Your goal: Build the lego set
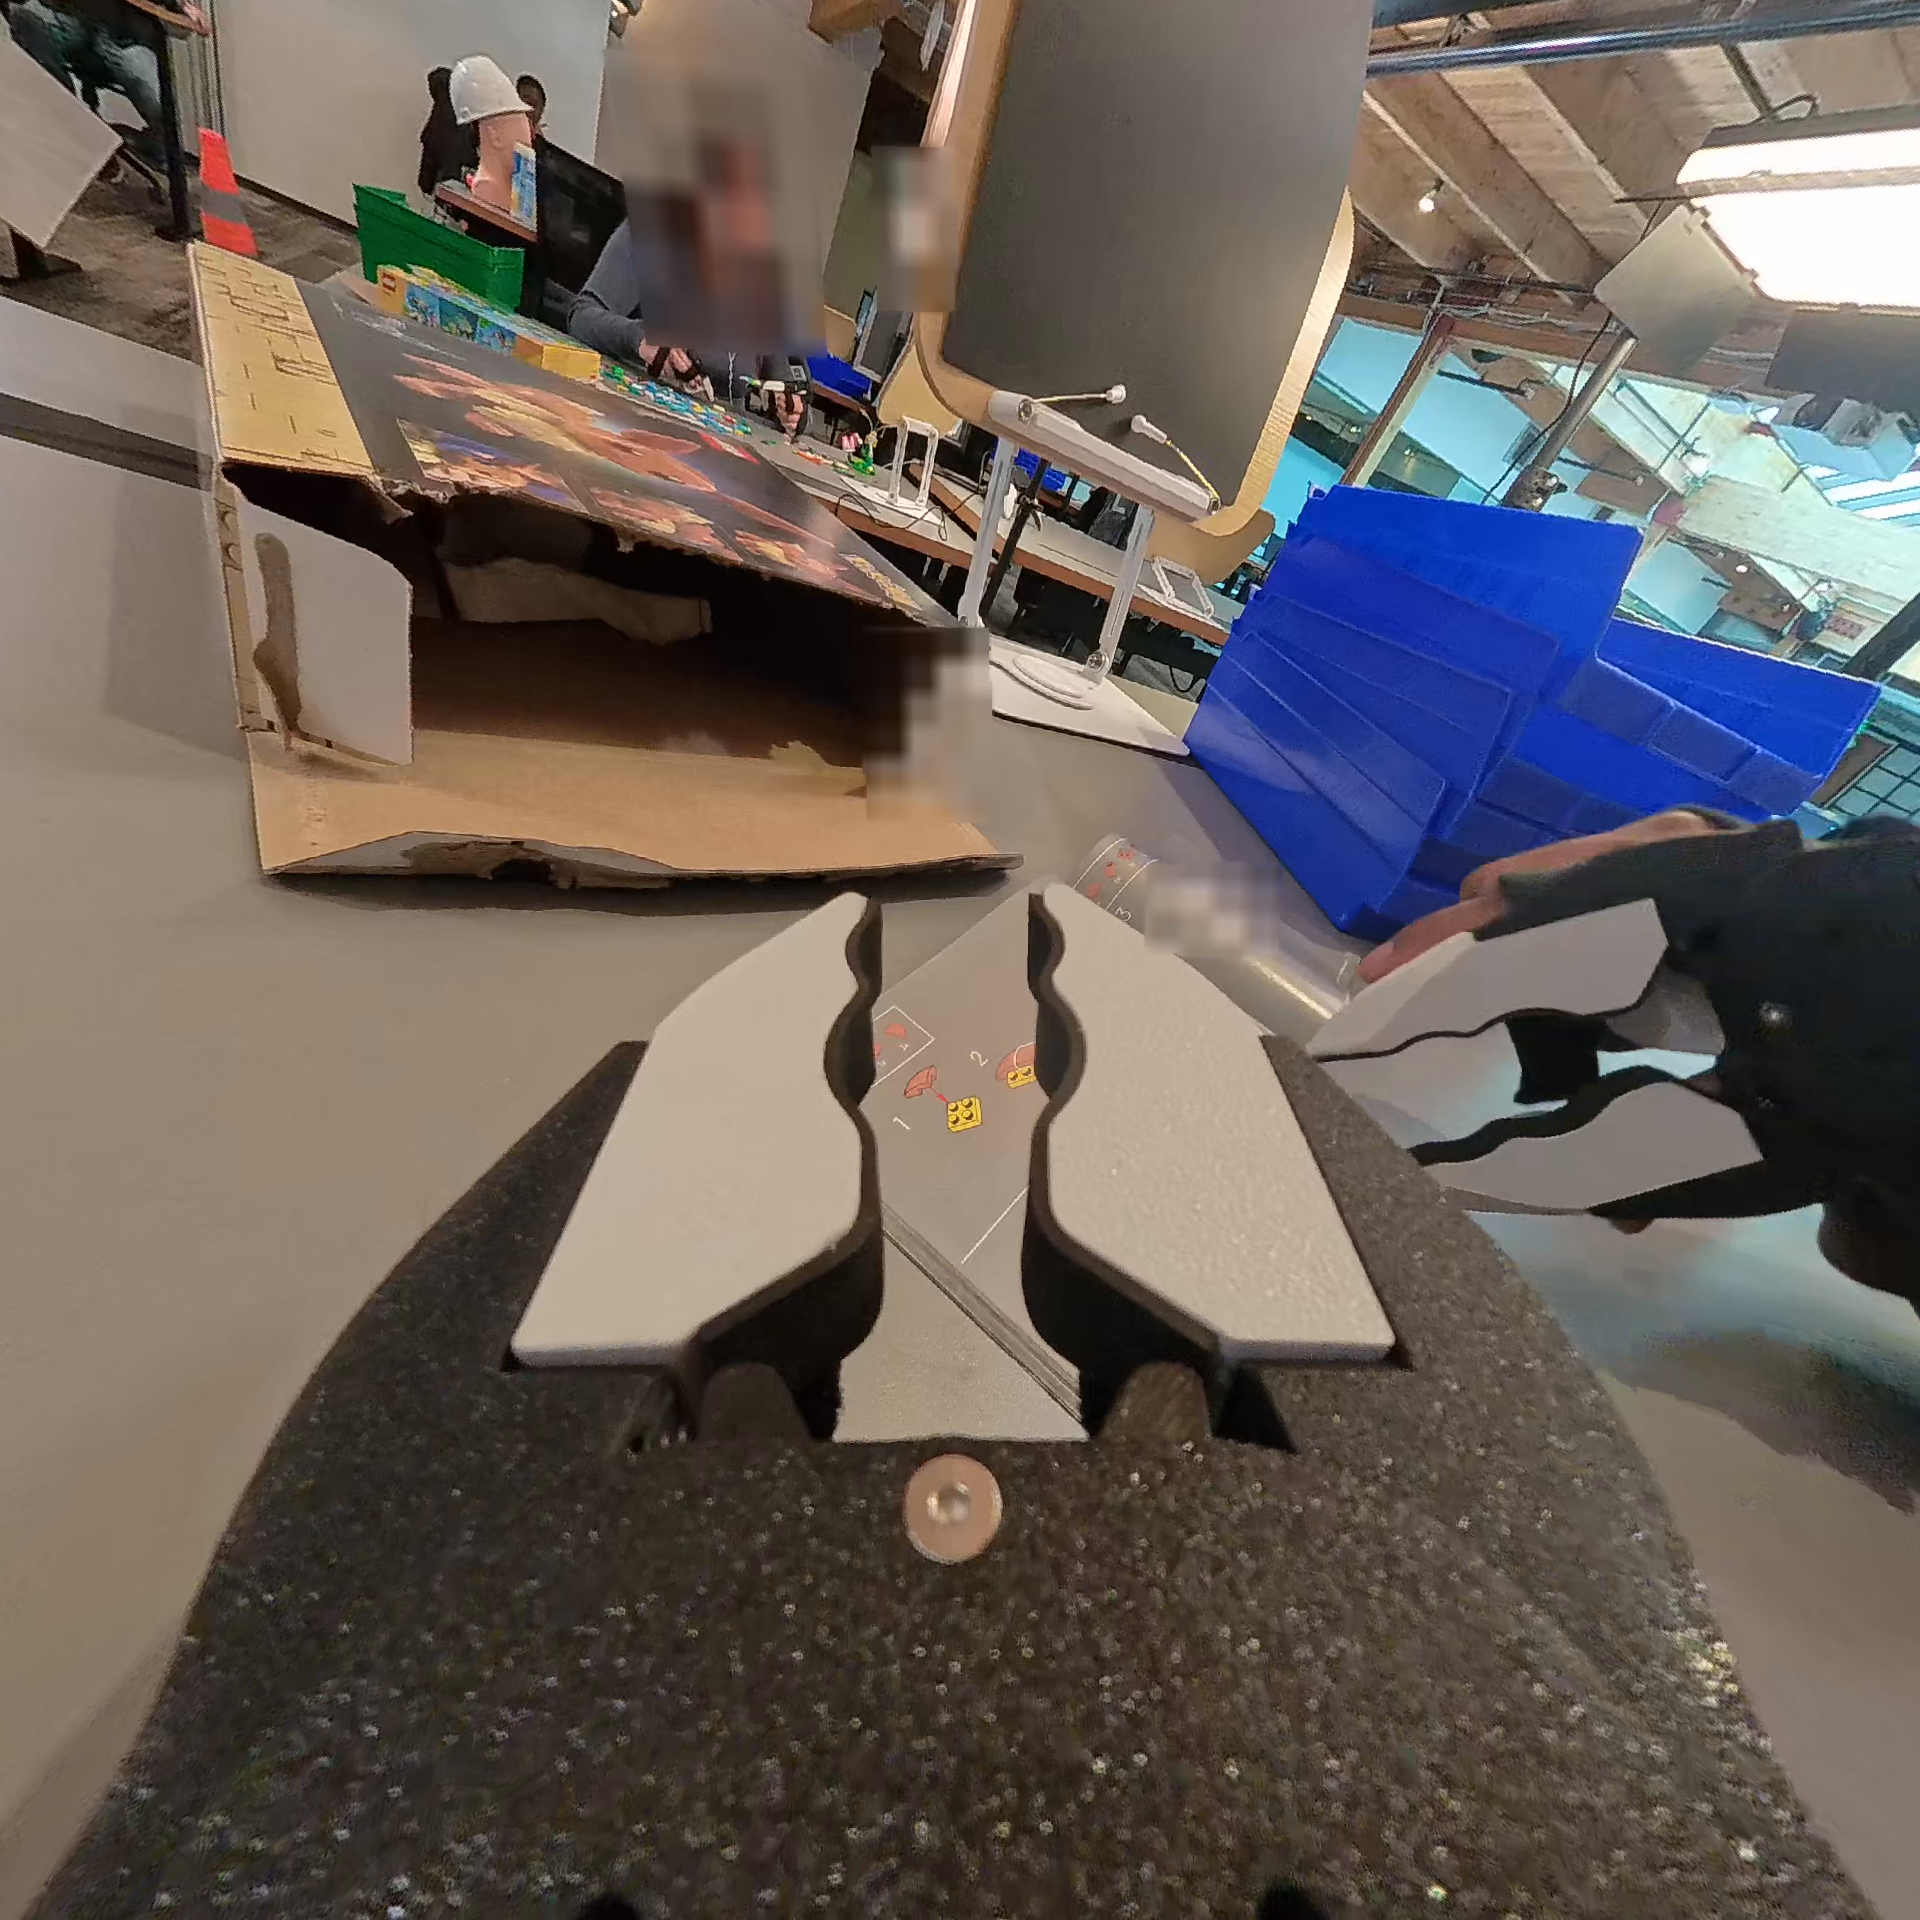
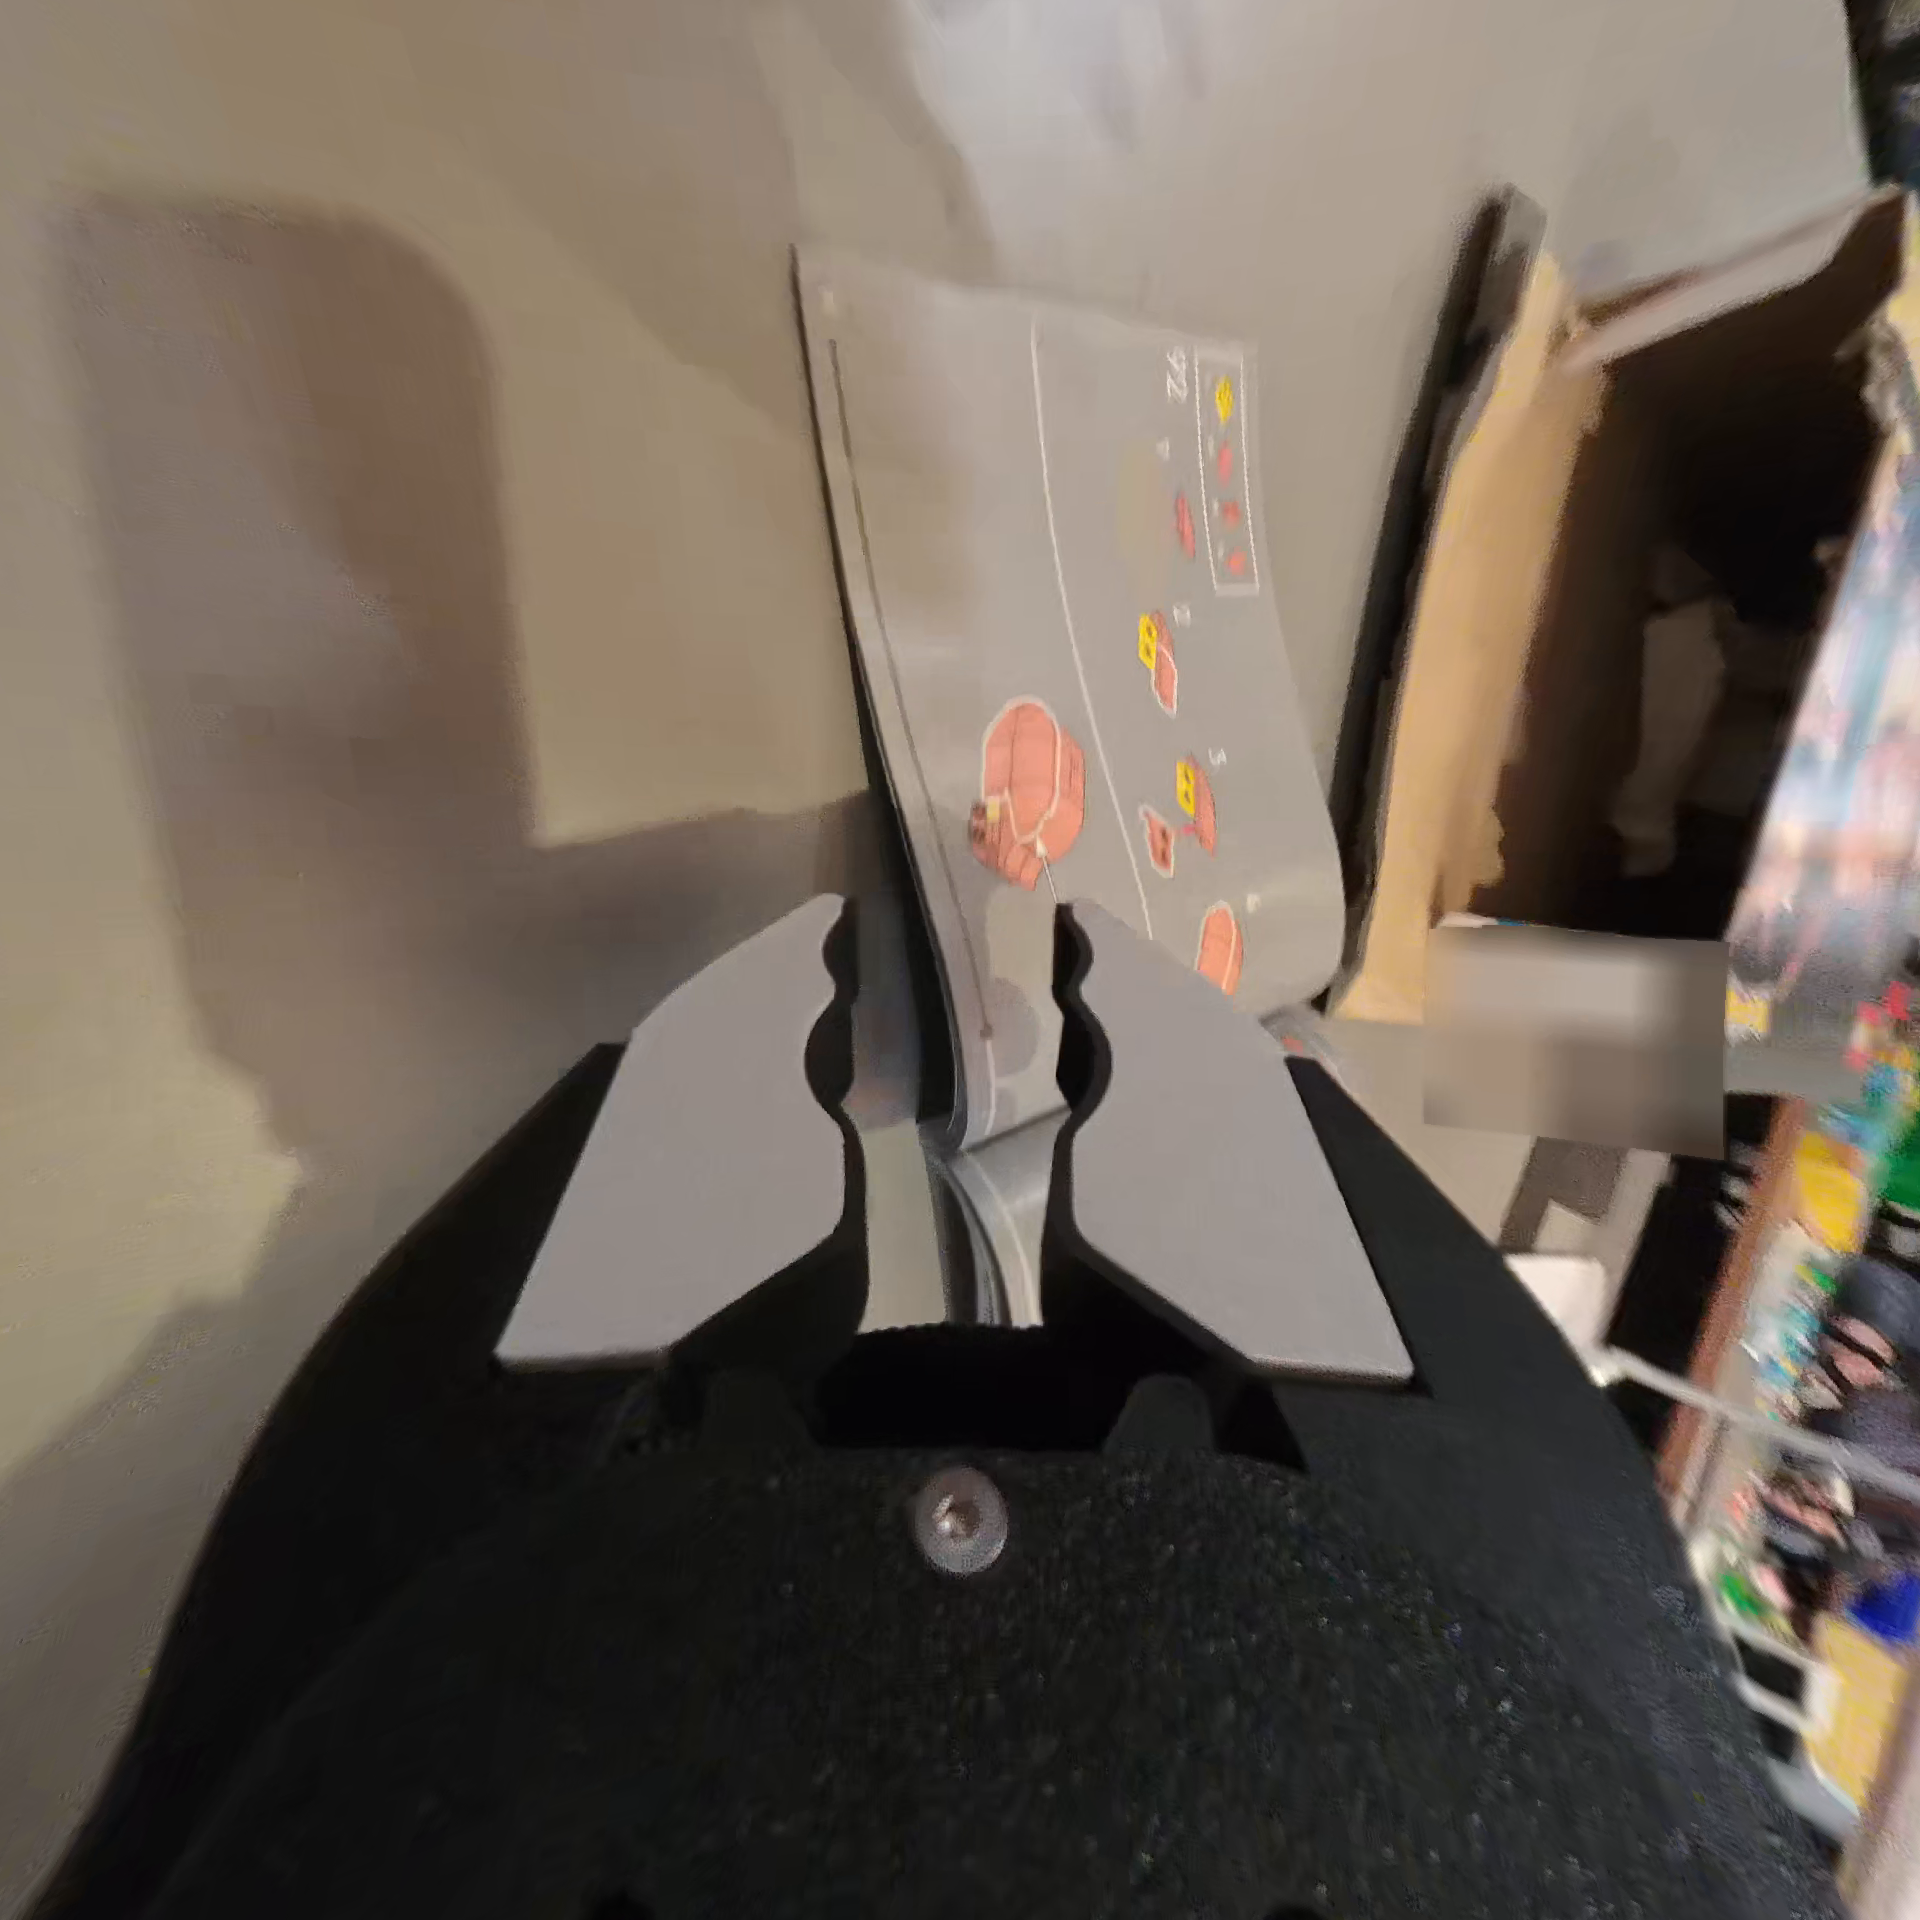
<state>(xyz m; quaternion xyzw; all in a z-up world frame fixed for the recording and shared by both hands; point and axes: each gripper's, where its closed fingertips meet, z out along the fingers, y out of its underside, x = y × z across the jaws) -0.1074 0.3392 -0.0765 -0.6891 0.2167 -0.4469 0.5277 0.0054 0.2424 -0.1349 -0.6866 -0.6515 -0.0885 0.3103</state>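
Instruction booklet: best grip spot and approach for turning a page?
Probably the lifted page edge of the instruction booklet, pinched thin-side-on from the free edge, not the spine. In the right wrist view the pages curl off the table and pass between the right tongs, giving clearance on both faces.

Instruction booklet (image 1: 935, 1101) on table (image 1: 156, 1039); opened box (image 1: 582, 582) behind; bins (image 1: 1455, 675) right of box.

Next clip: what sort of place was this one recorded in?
Probably a shared workshop or lab in a converted industrial building. Exposed timber ceiling beams, stacked blue storage bins on the grey table, and a torn cardboard set box point that way; another person works at a far table littered with bricks.
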